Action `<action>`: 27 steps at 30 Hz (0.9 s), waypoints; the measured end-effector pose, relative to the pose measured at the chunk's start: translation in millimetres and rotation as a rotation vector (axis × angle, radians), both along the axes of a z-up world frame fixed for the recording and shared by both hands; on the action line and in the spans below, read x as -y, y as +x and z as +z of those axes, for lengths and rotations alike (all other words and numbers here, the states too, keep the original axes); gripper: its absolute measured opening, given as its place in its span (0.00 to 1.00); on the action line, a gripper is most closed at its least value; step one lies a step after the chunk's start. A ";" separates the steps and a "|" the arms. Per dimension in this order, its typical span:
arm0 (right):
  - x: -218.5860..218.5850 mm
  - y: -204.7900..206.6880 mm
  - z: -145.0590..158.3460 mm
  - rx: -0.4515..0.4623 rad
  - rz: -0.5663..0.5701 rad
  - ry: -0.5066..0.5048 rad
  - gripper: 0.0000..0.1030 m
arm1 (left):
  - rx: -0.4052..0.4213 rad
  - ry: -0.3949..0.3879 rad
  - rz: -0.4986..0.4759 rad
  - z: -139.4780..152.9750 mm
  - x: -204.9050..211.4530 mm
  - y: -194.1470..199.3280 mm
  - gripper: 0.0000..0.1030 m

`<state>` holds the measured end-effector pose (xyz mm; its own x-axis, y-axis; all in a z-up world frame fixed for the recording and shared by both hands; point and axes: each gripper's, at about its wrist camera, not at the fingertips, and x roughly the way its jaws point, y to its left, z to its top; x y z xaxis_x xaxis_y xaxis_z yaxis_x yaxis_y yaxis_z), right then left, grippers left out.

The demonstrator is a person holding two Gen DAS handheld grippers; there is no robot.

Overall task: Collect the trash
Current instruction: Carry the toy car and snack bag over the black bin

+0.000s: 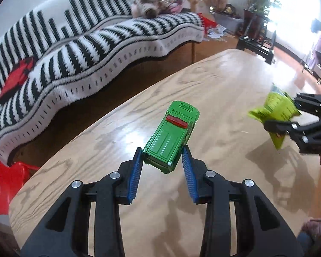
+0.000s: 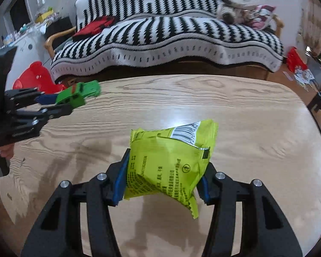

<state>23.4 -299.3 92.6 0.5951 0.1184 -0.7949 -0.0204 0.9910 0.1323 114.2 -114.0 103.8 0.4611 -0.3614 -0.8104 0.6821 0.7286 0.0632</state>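
My right gripper (image 2: 160, 177) clamps the lime wrapper (image 2: 169, 162) at frame centre; my left gripper (image 1: 162, 156) pinches the green toy car (image 1: 171, 137) above the table (image 1: 224, 81).

The toy car (image 1: 171, 137) was green with a red roof bar, the snack wrapper (image 2: 169, 165) lime-yellow, the worktop (image 2: 246, 128) pale wood-grained, the sofa throw (image 1: 96, 49) black-and-white striped, the fingers (image 1: 189, 174) blue-padded.

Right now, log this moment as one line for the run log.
left gripper: shut on green toy car, lifted | right gripper: shut on yellow-green snack wrapper, lifted | wooden table below
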 end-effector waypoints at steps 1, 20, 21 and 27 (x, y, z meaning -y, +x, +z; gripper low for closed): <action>7.4 -13.0 8.2 0.011 -0.016 0.003 0.51 | 0.014 0.005 -0.011 9.4 4.6 -14.2 0.35; 105.9 -232.6 94.0 0.188 -0.192 0.019 0.51 | 0.057 -0.059 -0.160 74.2 102.1 -274.5 0.36; 110.7 -245.6 92.2 0.197 -0.195 0.019 0.51 | 0.054 -0.057 -0.173 67.3 110.4 -291.3 0.36; 156.6 -344.5 40.9 0.189 -0.279 0.063 0.51 | -0.037 -0.088 -0.237 17.9 148.8 -360.9 0.36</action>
